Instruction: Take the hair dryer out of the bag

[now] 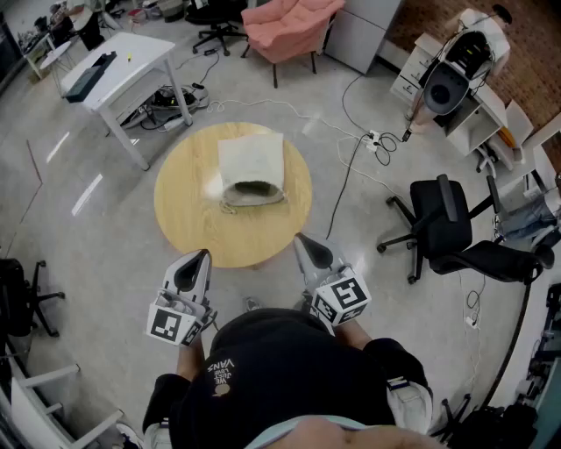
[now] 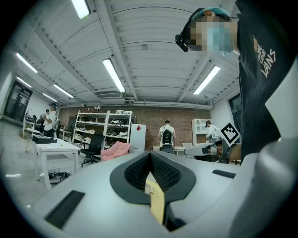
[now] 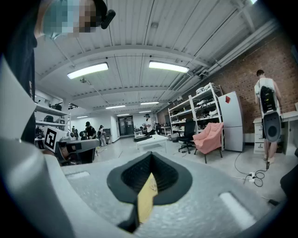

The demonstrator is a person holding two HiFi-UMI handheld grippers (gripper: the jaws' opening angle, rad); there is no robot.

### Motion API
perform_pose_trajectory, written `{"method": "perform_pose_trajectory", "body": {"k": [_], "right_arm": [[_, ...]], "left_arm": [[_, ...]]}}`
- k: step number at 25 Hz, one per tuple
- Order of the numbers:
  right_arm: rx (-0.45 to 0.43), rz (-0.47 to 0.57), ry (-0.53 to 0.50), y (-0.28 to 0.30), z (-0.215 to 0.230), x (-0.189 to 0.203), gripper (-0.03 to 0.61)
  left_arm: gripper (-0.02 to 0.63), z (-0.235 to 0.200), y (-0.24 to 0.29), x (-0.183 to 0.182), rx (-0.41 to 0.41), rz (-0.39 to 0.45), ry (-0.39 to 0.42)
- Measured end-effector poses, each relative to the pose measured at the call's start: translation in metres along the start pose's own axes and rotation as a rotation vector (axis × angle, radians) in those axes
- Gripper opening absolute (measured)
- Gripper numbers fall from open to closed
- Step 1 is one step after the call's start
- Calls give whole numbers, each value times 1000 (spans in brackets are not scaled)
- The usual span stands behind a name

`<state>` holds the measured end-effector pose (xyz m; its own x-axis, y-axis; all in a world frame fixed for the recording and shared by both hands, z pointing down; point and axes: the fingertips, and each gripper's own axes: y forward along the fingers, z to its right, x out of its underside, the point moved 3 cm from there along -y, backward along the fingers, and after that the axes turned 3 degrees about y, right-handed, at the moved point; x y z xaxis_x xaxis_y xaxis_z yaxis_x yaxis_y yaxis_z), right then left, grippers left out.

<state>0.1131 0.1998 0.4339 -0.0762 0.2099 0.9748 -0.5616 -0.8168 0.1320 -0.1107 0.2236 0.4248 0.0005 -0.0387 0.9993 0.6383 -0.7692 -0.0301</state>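
Observation:
A white cloth bag [image 1: 252, 167] lies on the round wooden table [image 1: 184, 219], its mouth turned toward me. Inside the mouth shows something dark, probably the hair dryer [image 1: 252, 187]; most of it is hidden. My left gripper [image 1: 202, 256] hangs over the table's near left edge, shut and empty. My right gripper [image 1: 301, 238] is at the near right edge, also shut and empty. Both are well short of the bag. In the left gripper view the jaws [image 2: 150, 155] meet with nothing between them, and the same holds for the right gripper [image 3: 151, 155] in its own view.
A white desk [image 1: 123, 66] stands at the far left and a pink chair [image 1: 289, 26] beyond the table. A black office chair [image 1: 447, 228] is to the right, with cables and a power strip [image 1: 375, 140] on the floor. People stand by the far shelves.

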Motion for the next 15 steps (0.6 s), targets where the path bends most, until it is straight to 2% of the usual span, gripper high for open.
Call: {"method": "perform_pose_trajectory", "body": {"k": [10,15], "right_arm": [[22,26,47,6,-8,1,-3],[26,13,33,16,-2,1,-2]], "left_arm": [[6,-10,-3,6,33,-2,-7],[6,-15,6,11,41,-9,-21]]}}
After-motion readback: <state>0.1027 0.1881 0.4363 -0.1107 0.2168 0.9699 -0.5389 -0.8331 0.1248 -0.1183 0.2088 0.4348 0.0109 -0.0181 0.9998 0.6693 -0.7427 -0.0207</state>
